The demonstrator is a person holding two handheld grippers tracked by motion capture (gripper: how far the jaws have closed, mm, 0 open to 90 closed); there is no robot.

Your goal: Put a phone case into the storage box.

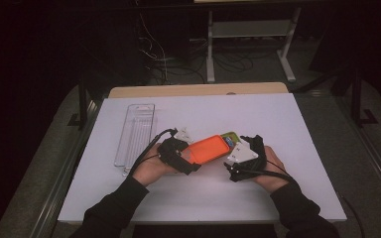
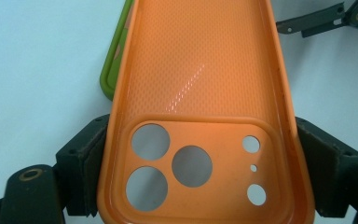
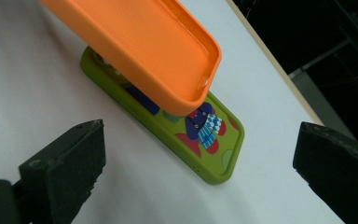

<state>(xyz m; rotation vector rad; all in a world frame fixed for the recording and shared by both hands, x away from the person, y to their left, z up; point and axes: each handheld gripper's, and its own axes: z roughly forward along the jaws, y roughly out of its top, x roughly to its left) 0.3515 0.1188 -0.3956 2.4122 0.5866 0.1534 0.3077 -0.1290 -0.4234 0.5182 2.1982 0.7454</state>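
Note:
My left gripper [image 1: 191, 161] is shut on the camera end of an orange phone case [image 1: 209, 148], its pads [image 2: 89, 161] pressing the case's two long sides. The orange phone case [image 2: 200, 93] shows its hollow inside and several lens holes, and it hangs tilted above the table. Under its far end lies a green phone case [image 3: 205, 140] with a colourful cartoon print, flat on the white table [image 1: 193, 198]; the green phone case [image 1: 229, 136] peeks out past the orange one. My right gripper [image 3: 198, 163] stands open just short of the green case, with nothing between its fingers [image 3: 70, 158].
A clear plastic tray [image 1: 136, 131] lies on the table's left side, beyond my left hand. The table's far edge [image 1: 198, 90] is a wooden strip, with dark floor, cables and a metal stand behind it.

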